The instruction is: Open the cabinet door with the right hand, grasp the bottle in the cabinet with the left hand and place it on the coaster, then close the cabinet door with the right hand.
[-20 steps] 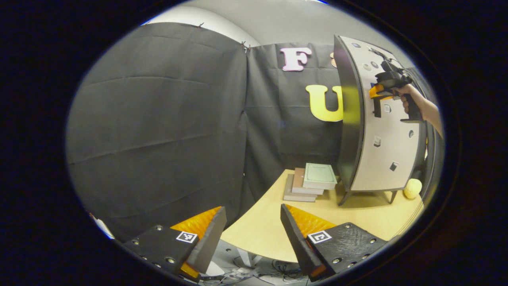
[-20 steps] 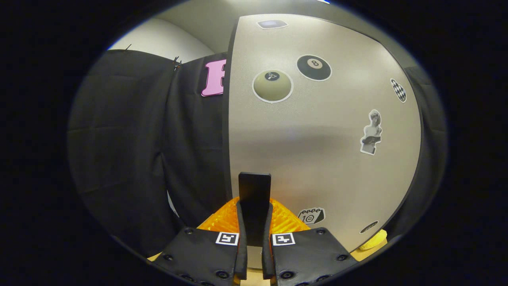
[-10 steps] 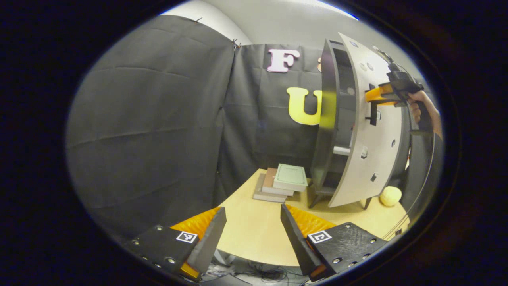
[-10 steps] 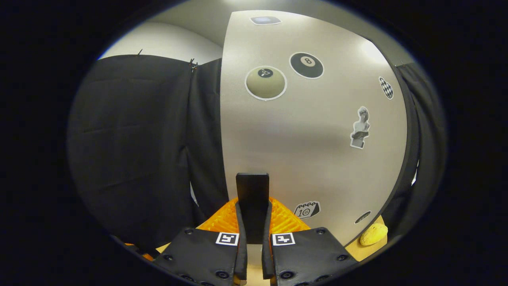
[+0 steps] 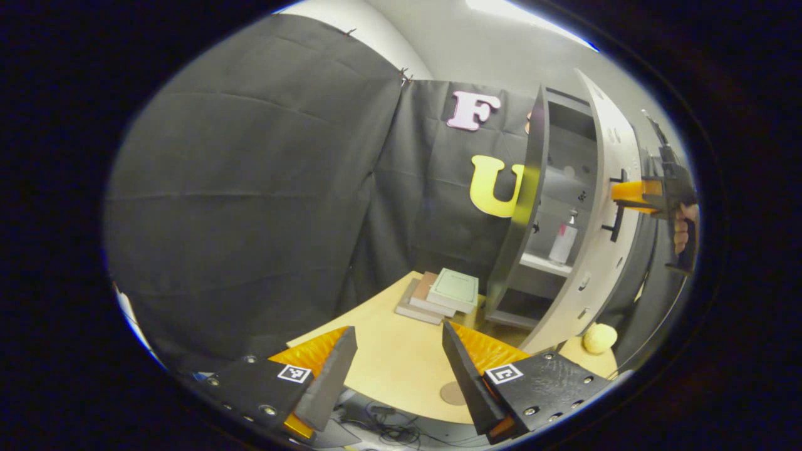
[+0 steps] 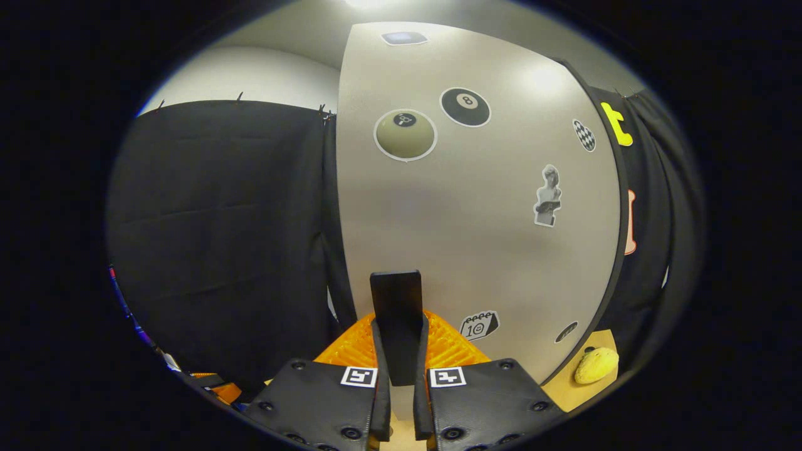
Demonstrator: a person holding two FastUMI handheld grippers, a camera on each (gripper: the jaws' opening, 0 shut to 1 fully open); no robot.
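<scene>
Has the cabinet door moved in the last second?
Yes. The door has swung open away from the cabinet, exposing the bottle on its shelf.

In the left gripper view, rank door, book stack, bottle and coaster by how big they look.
1. Door
2. Book stack
3. Bottle and coaster: look alike; the coaster is nearer the camera and partly hidden, so unranked.

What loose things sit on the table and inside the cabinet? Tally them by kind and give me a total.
Books: 3, in one stack
Bottle: 1, on the cabinet shelf
Coaster: 1
Yellow rounded lump: 1, by the cabinet's foot
Total: 6
</scene>
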